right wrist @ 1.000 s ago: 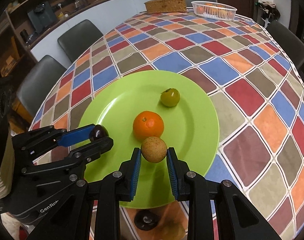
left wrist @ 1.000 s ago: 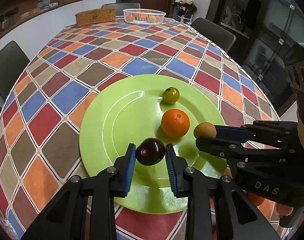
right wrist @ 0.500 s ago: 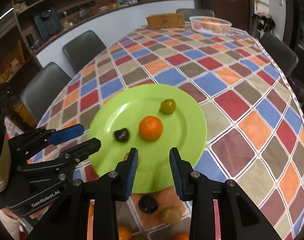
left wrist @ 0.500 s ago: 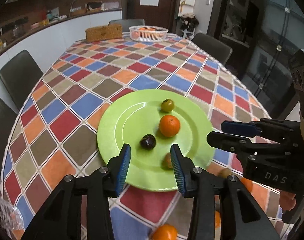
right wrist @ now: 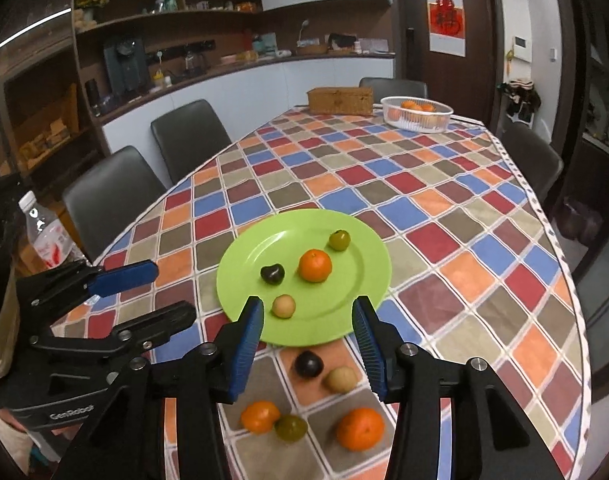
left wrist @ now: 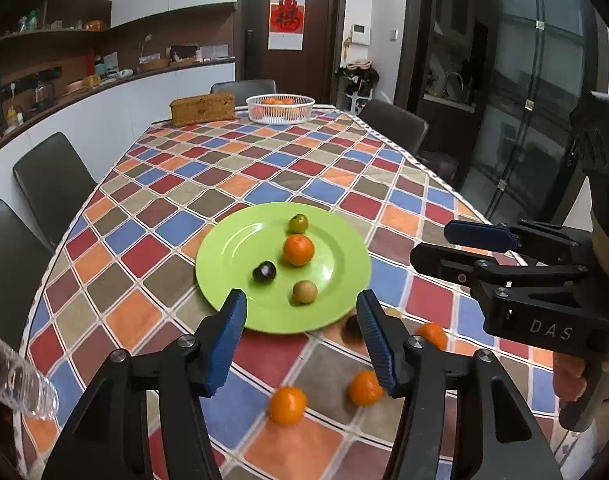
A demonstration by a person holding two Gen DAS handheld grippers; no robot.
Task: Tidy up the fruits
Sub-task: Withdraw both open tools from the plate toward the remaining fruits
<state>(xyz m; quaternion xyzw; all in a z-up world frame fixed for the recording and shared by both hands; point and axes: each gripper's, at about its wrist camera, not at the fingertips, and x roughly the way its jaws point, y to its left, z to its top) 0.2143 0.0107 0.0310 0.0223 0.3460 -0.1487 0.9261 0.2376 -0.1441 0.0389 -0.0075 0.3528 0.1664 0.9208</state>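
Both claws, left gripper [left wrist: 300,338] and right gripper [right wrist: 307,344], spread and empty, jaws just opening; four fruits on green plate [right wrist: 368,276] ahead; five loose fruits [right wrist: 360,429] beneath await placing

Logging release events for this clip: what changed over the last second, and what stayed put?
Both hand-held grippers let go and backed up off the green plate. The left hand-held gripper released the dark plum; the right hand-held gripper released the tan fruit. Both jaws have just been opening, nothing between them. The orange and green fruit stayed put.
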